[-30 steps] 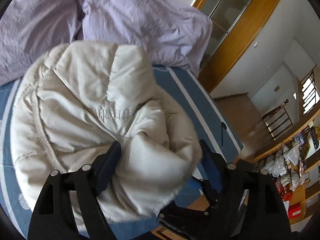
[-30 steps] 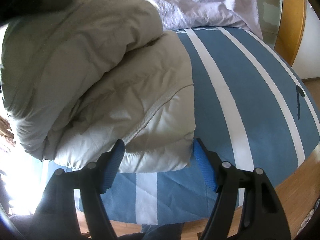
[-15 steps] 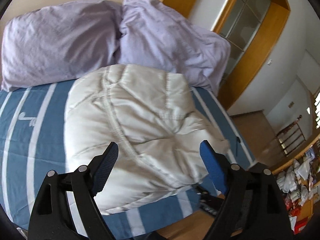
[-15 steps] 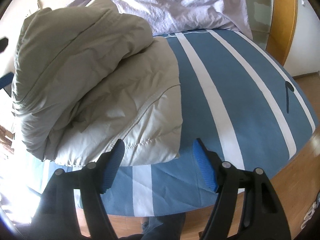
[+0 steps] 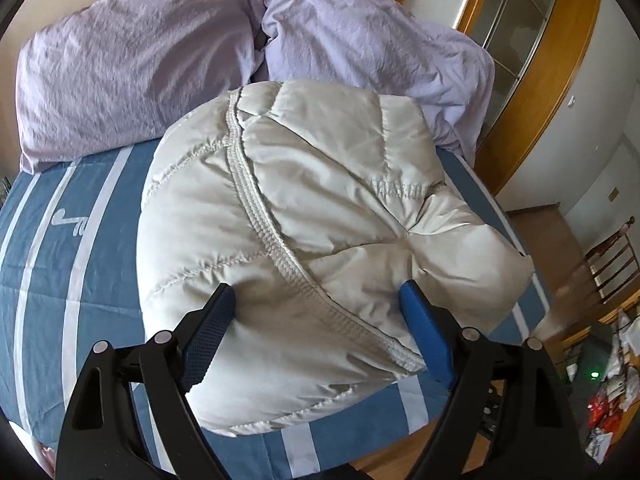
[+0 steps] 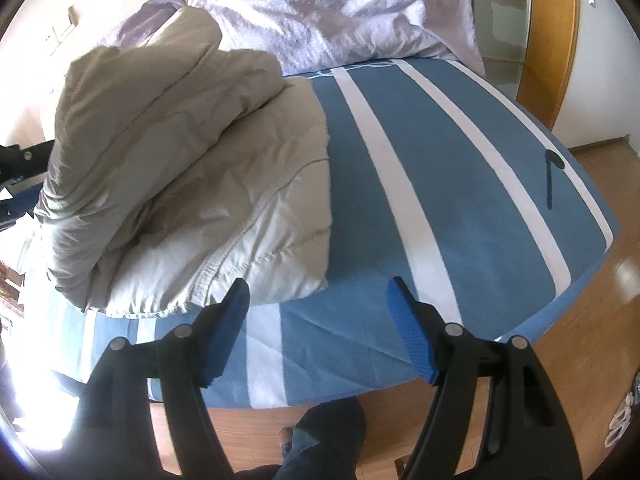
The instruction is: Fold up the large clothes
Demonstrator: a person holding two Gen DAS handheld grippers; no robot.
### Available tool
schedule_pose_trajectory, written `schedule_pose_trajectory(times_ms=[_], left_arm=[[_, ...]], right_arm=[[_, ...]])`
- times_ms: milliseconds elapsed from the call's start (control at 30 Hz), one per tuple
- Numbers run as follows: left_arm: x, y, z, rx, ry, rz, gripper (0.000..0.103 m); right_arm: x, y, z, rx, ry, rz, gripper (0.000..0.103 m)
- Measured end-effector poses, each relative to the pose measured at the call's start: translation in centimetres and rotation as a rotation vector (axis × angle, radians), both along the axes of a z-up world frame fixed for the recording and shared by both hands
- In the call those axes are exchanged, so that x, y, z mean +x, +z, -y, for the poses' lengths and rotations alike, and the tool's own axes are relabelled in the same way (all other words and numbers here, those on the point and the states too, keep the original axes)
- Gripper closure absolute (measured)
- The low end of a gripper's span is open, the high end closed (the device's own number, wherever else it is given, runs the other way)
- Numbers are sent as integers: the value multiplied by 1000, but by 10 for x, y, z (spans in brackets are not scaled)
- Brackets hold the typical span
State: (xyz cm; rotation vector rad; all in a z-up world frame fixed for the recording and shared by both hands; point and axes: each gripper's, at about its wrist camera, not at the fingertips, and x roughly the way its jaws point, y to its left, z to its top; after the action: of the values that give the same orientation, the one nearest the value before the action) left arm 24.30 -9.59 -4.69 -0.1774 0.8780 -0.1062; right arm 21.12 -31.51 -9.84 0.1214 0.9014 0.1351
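Item: one cream-white quilted puffer jacket (image 5: 304, 216), folded into a thick bundle, which lay on the blue bedcover with white stripes (image 5: 72, 264), near the foot edge and in front of the two lilac crumpled pillows (image 5: 136, 76). Your left gripper (image 5: 316, 308), black-framed with blue pads, stood over the near end of the bundle with its jaws spread wide; the padding bulged up between the two pads, and whether they pressed it or only flanked it you could not tell from that view. Your right gripper (image 6: 316, 300), same make, stood open and empty over bare bedcover; the jacket's near corner (image 6: 280, 280) lay just beside its left finger (image 6: 228, 328), outside the gap. Bearing: from the right gripper the jacket lay ahead and to the left; from the left gripper, directly ahead and below. Long axis, as judged: running from the foot edge toward the pillows. Nearer hand: your left. Note: any further fold or press probably fell to the left gripper first, while the right needed to shift leftward before it could take the hem.
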Motion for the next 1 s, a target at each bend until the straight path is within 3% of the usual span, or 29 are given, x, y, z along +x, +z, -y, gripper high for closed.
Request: schedule_pose_trajectory(times_ms=[433, 633, 1000], left_arm=[[5, -30, 32, -5, -104, -41, 19], [4, -43, 42, -7, -137, -53, 19], [9, -48, 39, -13, -152, -56, 19]], right_arm=[[3, -5, 29, 2, -62, -9, 32], [10, 9, 40, 26, -73, 30, 32], [42, 48, 11, 83, 77, 121, 72]])
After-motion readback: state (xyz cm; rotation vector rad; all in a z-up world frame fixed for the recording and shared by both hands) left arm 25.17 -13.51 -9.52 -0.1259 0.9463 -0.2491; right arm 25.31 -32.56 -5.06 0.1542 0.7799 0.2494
